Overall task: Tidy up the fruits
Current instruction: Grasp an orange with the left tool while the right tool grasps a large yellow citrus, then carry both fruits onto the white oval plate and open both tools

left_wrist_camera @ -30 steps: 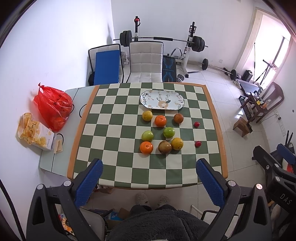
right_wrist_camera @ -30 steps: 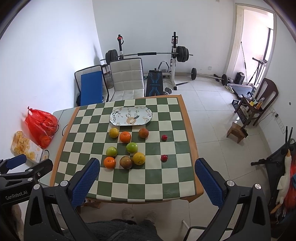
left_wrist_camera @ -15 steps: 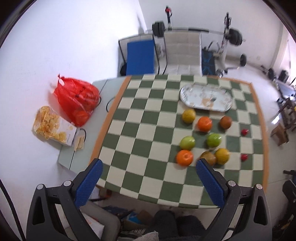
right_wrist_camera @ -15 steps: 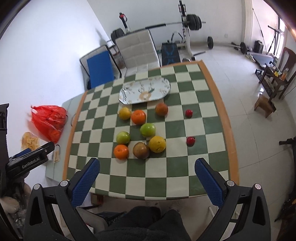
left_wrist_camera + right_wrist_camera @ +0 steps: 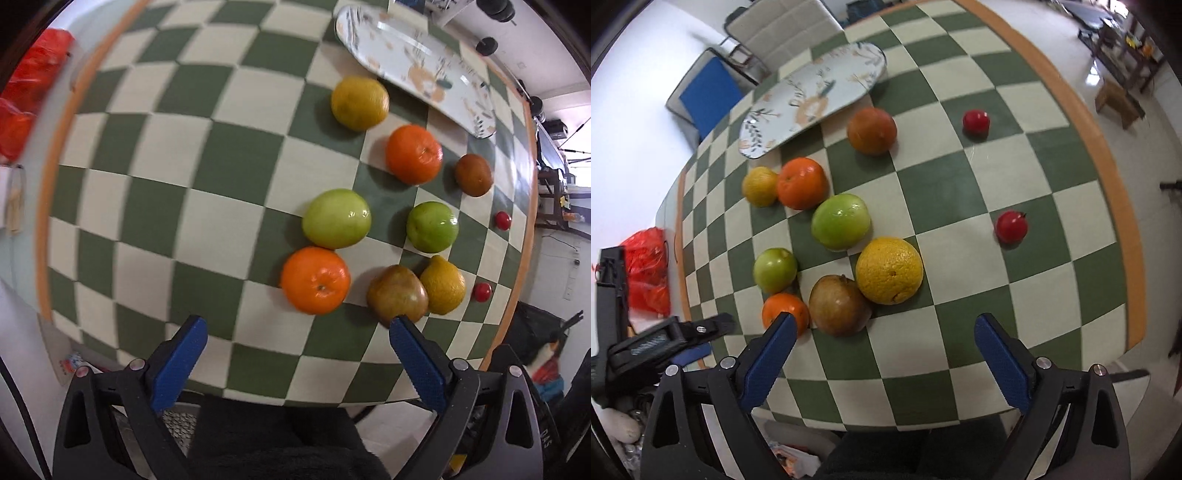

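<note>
Loose fruits lie clustered on the green-and-cream checkered table, just short of the empty oval patterned plate; both grippers hover with fingers spread, likely choosing a first pick.

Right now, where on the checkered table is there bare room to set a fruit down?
The plate is empty. The tablecloth is bare left of the near orange and green apple, and also between the yellow citrus and the two small red fruits. The middle cluster is crowded.
</note>
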Tool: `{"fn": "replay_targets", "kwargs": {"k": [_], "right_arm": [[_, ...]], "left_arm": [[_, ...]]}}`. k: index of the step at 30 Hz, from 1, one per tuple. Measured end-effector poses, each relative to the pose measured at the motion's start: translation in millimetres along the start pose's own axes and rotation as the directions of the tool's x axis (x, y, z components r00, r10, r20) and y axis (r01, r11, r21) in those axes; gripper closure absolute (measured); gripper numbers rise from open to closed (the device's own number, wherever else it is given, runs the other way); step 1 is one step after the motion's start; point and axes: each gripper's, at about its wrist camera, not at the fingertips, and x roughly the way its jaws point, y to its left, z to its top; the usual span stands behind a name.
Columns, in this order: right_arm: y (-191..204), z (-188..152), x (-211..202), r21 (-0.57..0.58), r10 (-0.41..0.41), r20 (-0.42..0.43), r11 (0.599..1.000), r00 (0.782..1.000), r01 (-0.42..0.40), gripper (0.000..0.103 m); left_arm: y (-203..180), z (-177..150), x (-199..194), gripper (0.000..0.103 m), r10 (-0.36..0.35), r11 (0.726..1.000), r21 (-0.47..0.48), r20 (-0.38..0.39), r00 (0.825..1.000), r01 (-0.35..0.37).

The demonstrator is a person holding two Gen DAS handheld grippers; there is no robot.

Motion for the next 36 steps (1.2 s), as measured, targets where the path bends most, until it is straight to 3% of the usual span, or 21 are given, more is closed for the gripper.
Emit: {"fn": "replay_targets", "kwargs": {"k": [5,9,11,12,14,17,20,36], "right_arm": [[-2.8,16.1,38.2,0.046,-0.032,-0.062,0.998,0.998,0.035,0.005],[-5.7,29.4,63.0,0.095,-0.032,-0.101,0.995,0.994,0.042,0.005],[-5.7,34.7,73.7,0.109,-0.028,-0.113,0.993,0.993,0.040,0.006],[-5.5,36.7,79.4,0.121,-0.018,-0.121,0.992,0.992,0.033,0.010],[-6.1,40.2,94.7,0.145,0.001,-0.154,0.989,0.988,0.021,0.018],[-7.7,43.1,115.8,0.163,0.018,-0.201,0.987,0.979,0.015,0.037],[-6.8,40.0,119.1,0.132,0.000,-0.217,0.991,0.976,0.029,0.038],[6.3,36.8,126.2,0.065,-0.073,-0.229,0.994,0.971,0.090,0.038]], "left_arm": [[-15.4,21.8,60.5,0.006,-0.007,1.000,0.027,-0.148,0.989,0.011],[-25.2,27.6,85.0,0.008,-0.021,0.998,0.053,-0.184,0.983,0.031],[-30.7,28.9,92.3,0.027,-0.011,0.997,0.076,-0.187,0.982,0.026],[-33.9,29.0,96.9,0.030,-0.001,0.995,0.093,-0.192,0.981,0.019],[-36.8,28.3,101.2,0.041,0.034,0.992,0.124,-0.182,0.983,-0.011],[-40.3,24.4,100.4,0.042,0.053,0.984,0.175,-0.160,0.986,-0.025],[-40.5,19.1,97.7,0.042,0.128,0.964,0.245,-0.108,0.986,-0.098],[-30.1,7.4,100.3,0.042,0.110,0.960,0.264,-0.058,0.992,-0.091]]}}
